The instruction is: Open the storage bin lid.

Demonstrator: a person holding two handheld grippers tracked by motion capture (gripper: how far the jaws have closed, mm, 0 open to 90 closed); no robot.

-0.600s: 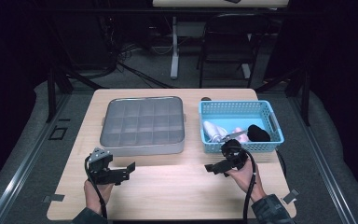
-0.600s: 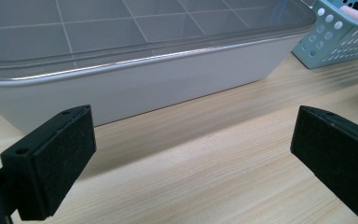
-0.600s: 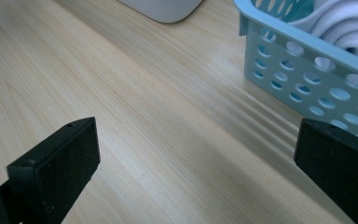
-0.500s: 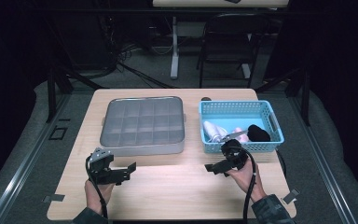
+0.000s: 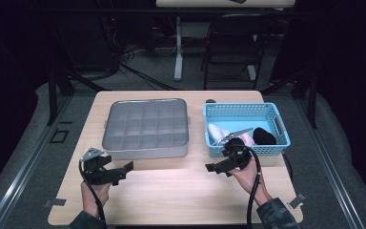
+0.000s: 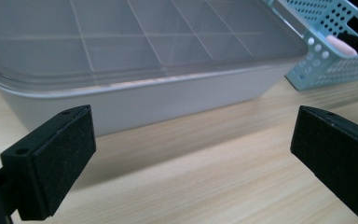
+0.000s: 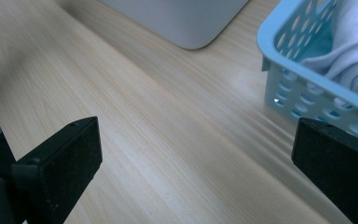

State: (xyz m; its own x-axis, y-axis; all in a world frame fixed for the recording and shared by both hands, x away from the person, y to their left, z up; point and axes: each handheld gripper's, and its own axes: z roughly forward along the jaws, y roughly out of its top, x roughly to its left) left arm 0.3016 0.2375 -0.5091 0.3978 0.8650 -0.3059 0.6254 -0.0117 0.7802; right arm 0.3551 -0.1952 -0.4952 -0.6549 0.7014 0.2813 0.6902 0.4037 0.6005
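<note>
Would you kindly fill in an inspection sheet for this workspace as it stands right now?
Surface: pale wooden table, bare in front of the containers.
Job's things: grey compartment box with a clear lid on, at the left; blue basket at the right holding white cloth and a black item.
Clutter: small dark object behind the basket, too small to identify.
Grippers: left gripper and right gripper both open, holding nothing, above the table near its front.
Cables: one black cable trails from the right gripper, another from the left.
Surroundings: dark room, chair and desk legs behind the table.
</note>
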